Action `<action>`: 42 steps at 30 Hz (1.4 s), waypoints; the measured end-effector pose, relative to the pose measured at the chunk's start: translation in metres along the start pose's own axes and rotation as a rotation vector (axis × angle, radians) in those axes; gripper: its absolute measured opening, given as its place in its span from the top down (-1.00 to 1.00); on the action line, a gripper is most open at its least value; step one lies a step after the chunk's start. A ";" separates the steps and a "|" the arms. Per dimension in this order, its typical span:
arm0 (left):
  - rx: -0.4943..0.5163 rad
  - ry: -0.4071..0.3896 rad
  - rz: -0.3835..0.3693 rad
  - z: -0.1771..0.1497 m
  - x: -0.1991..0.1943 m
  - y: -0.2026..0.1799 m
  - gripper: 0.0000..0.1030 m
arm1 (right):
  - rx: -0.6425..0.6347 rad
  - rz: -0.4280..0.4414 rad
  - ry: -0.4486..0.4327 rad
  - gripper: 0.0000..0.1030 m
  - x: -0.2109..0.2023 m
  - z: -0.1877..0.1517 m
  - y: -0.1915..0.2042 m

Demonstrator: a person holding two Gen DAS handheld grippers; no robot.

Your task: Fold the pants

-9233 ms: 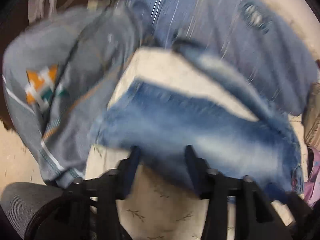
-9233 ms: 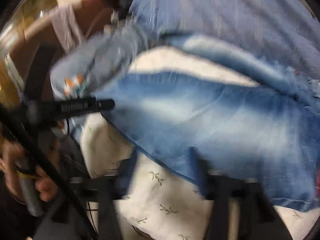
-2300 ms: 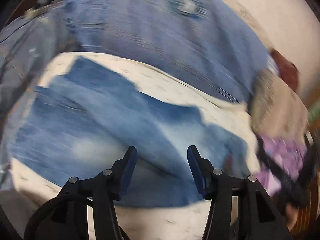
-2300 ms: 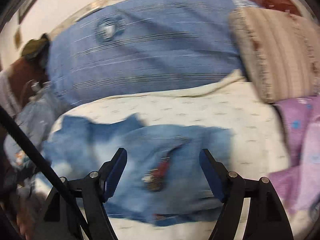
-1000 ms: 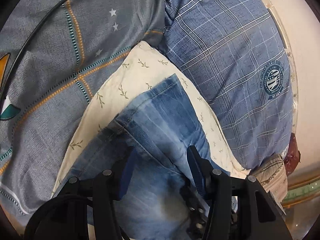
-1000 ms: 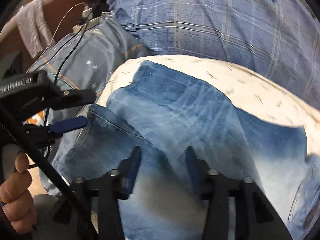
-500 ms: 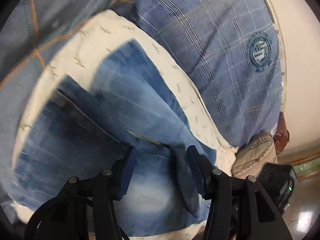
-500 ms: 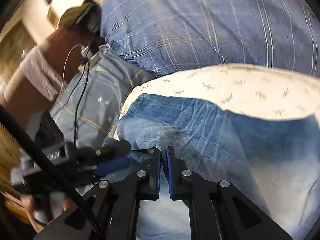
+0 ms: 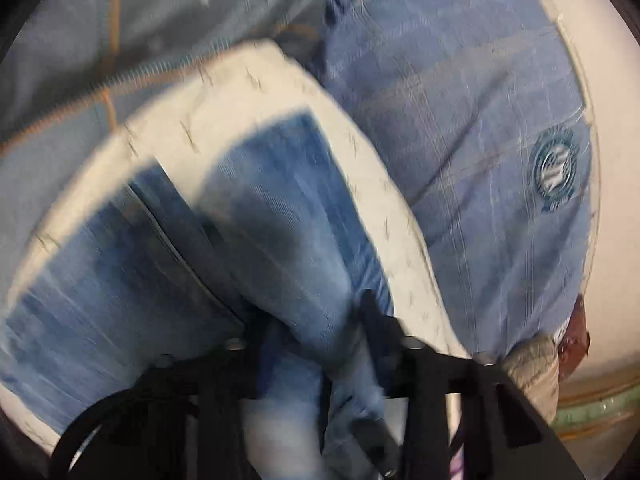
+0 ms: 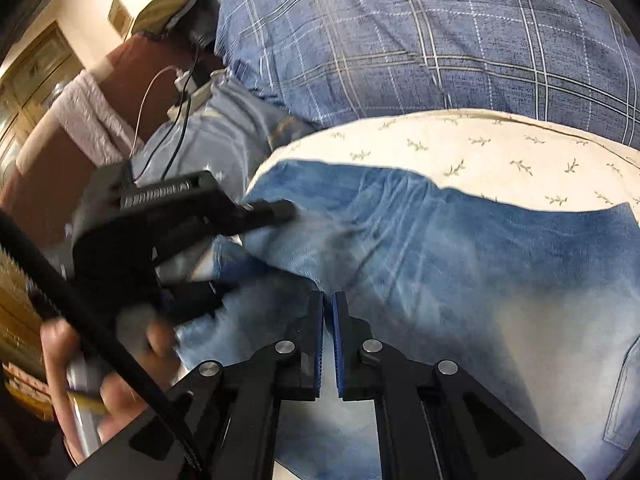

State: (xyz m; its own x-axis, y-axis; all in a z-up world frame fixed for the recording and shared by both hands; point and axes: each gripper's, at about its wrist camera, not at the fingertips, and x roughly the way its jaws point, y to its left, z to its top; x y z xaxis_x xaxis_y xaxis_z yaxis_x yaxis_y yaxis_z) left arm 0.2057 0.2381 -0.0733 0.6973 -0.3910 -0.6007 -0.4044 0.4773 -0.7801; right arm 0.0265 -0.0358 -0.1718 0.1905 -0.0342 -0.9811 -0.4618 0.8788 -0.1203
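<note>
The right gripper (image 10: 328, 312), spread wide over the jeans (image 10: 460, 272) a second ago, has clamped on a pinch of denim at the near edge of the leg. The left gripper (image 9: 316, 320) is closing now, a raised ridge of denim between its fingers (blur hides whether the pads press yet). The jeans lie on the cream pillow (image 10: 500, 152), near the blue checked blanket (image 10: 400, 40). Both ends gathered suggests a fold is starting.
</note>
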 end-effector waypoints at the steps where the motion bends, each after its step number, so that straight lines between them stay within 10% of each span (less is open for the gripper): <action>1: 0.013 -0.037 -0.002 0.002 -0.008 -0.001 0.59 | -0.005 0.001 -0.001 0.93 0.001 -0.003 0.000; 4: 0.047 -0.132 -0.006 -0.003 -0.028 -0.007 0.95 | -0.039 -0.001 0.003 0.93 0.002 -0.012 0.003; 10: 0.150 -0.196 -0.014 -0.022 -0.045 -0.023 0.97 | -0.096 0.003 -0.067 0.93 -0.012 -0.014 0.008; 11: 0.159 -0.204 -0.013 -0.026 -0.050 -0.023 0.97 | -0.111 0.008 -0.093 0.67 -0.018 -0.015 0.009; 12: 0.159 -0.198 -0.015 -0.028 -0.055 -0.019 0.97 | -0.137 -0.009 -0.127 -0.09 -0.025 -0.018 0.013; 14: 0.162 -0.189 0.000 -0.033 -0.058 -0.018 0.97 | -0.170 -0.031 -0.159 -0.53 -0.031 -0.023 0.019; 20: 0.205 -0.188 0.065 -0.036 -0.075 -0.018 0.97 | -0.259 -0.088 -0.083 -0.17 0.001 -0.029 0.027; 21: 0.204 -0.185 0.067 -0.036 -0.076 -0.018 0.98 | -0.274 -0.121 -0.068 0.01 0.011 -0.028 0.028; 22: 0.204 -0.178 0.059 -0.036 -0.078 -0.018 0.98 | -0.285 -0.148 -0.043 0.71 0.018 -0.028 0.027; 23: 0.210 -0.181 0.055 -0.035 -0.079 -0.021 0.98 | -0.284 -0.165 -0.016 0.83 0.022 -0.026 0.026; 29: 0.336 -0.203 0.018 -0.062 -0.123 -0.035 0.97 | -0.178 -0.108 -0.060 0.87 -0.038 -0.014 0.022; 37: 0.277 -0.083 0.232 -0.097 -0.117 0.025 0.96 | -0.177 -0.105 0.129 0.85 -0.003 -0.068 0.020; 42: 0.366 -0.139 0.320 -0.110 -0.128 0.020 0.93 | -0.213 -0.091 0.139 0.84 -0.014 -0.060 0.027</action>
State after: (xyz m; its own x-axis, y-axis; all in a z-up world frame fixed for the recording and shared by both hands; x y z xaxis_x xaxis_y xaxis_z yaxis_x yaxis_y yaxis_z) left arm 0.0437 0.2109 -0.0310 0.6546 -0.0831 -0.7514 -0.3944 0.8104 -0.4333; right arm -0.0402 -0.0398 -0.1709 0.1261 -0.1863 -0.9744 -0.6231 0.7494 -0.2239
